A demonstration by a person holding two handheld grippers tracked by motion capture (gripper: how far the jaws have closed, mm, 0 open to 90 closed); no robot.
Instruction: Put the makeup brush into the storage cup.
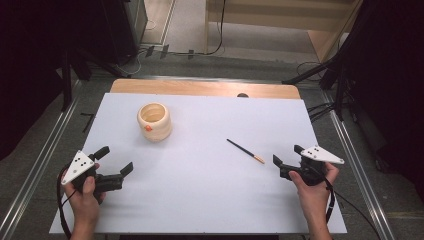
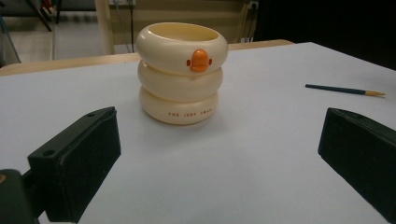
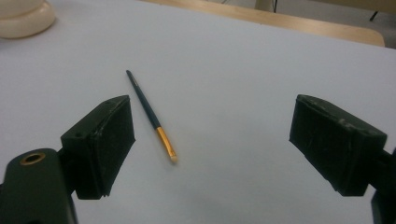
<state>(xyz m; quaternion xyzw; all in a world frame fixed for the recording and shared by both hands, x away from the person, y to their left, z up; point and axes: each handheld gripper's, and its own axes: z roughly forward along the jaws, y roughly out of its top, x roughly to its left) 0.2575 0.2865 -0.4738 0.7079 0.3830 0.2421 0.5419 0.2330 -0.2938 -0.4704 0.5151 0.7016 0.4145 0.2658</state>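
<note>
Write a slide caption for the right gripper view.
Open right tool poised over a dark-handled paintbrush lying on the white table.

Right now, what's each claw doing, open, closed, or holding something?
Left claw: open, empty, facing the duck cup.
Right claw: open, empty, just short of the paintbrush.

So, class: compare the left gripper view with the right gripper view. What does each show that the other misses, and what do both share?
Left gripper view alone: the whole cream holder, three stacked rings with an orange beak and small lettering, and the left gripper open. Right gripper view alone: the brush's pale tip and the right gripper open. Both: the brush, part of the holder, the white table, and its wooden far edge.
</note>
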